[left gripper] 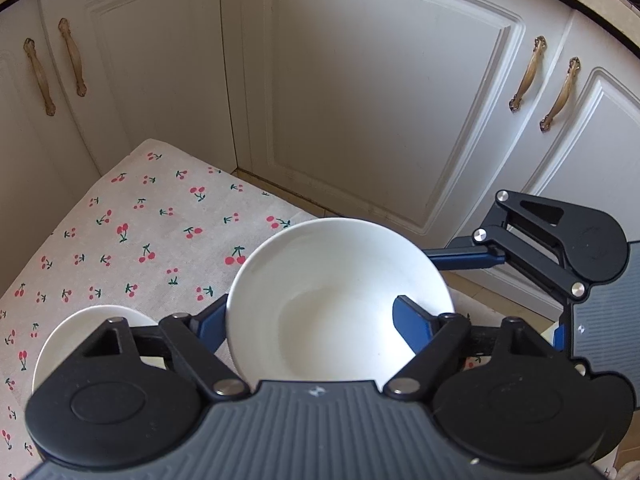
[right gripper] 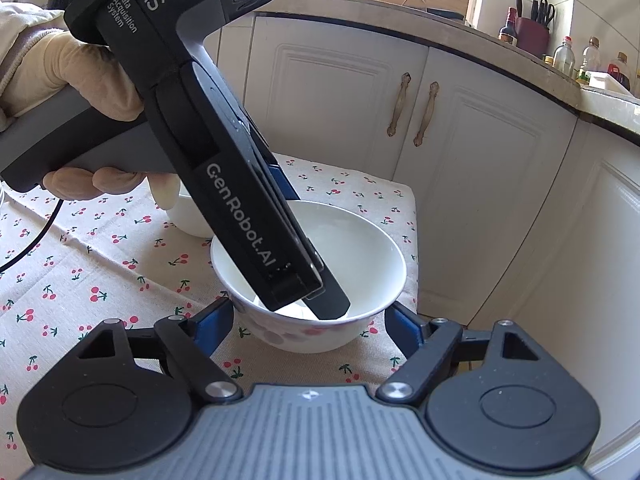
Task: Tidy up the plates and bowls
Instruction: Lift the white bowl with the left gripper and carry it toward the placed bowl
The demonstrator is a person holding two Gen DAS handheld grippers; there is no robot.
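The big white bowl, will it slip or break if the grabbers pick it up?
The big white bowl looks glossy and glazed, so it probably slips easily. It seems to be ceramic, so a drop could crack it. Its small foot on the soft cherry cloth might let it tip.

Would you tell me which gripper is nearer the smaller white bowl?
Left. The left gripper straddles the big bowl beside the smaller bowl; the right gripper is beyond.

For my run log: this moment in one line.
left gripper: open, reaching into bowl | right gripper: open, flanking bowl | bowl: on cherry cloth
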